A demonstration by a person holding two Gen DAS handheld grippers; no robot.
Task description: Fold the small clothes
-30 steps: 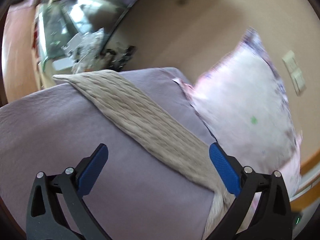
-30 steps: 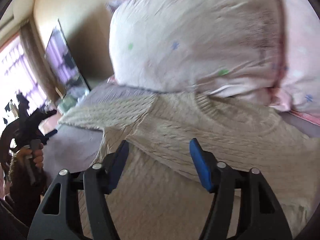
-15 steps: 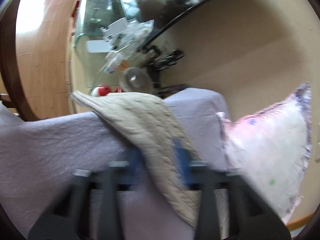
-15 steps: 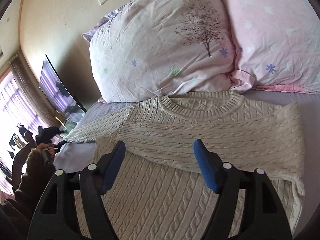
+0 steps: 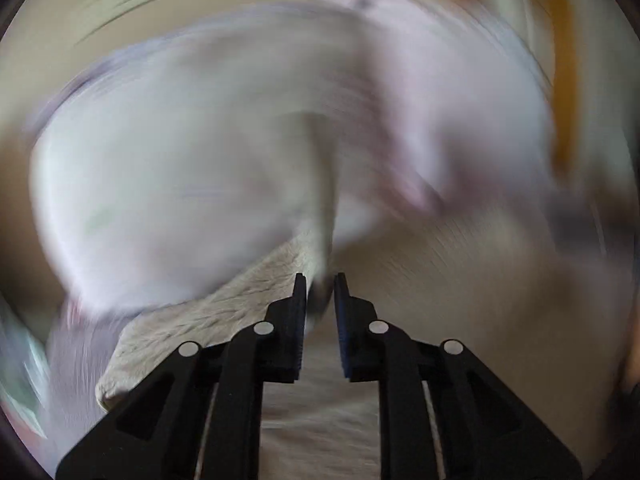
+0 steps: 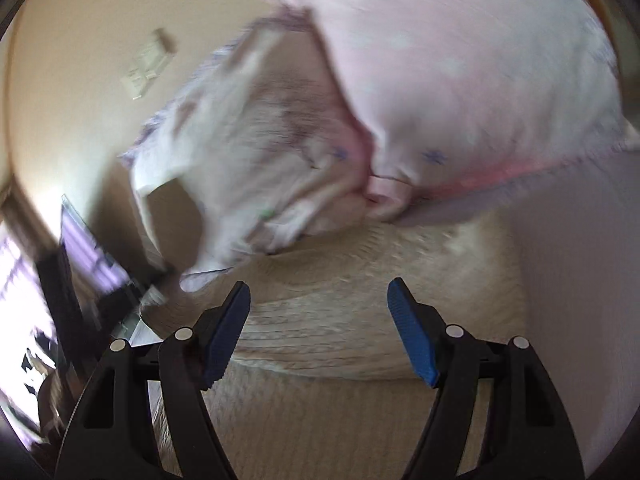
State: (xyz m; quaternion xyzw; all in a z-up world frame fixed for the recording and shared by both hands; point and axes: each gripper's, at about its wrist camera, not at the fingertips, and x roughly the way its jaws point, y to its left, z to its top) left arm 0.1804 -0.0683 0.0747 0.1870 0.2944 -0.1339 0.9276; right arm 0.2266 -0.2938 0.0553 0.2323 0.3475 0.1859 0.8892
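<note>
A cream cable-knit sweater (image 6: 360, 320) lies on the lilac bedsheet (image 6: 580, 280), its right sleeve folded across the chest. My left gripper (image 5: 320, 292) is shut on the sweater's left sleeve (image 5: 224, 312) and holds it lifted over the sweater's body; the view is badly blurred. My right gripper (image 6: 319, 304) is open and empty, hovering just above the sweater's upper chest, touching nothing.
Two pillows (image 6: 460, 80) lean at the head of the bed just beyond the sweater, and also show in the left wrist view (image 5: 180, 168). A beige wall with a socket plate (image 6: 148, 68) is behind. A TV and window (image 6: 72, 264) are at left.
My left gripper closed on the left sleeve and swung it from the bed's left edge over toward the sweater's body. My right gripper stayed open and turned to the right.
</note>
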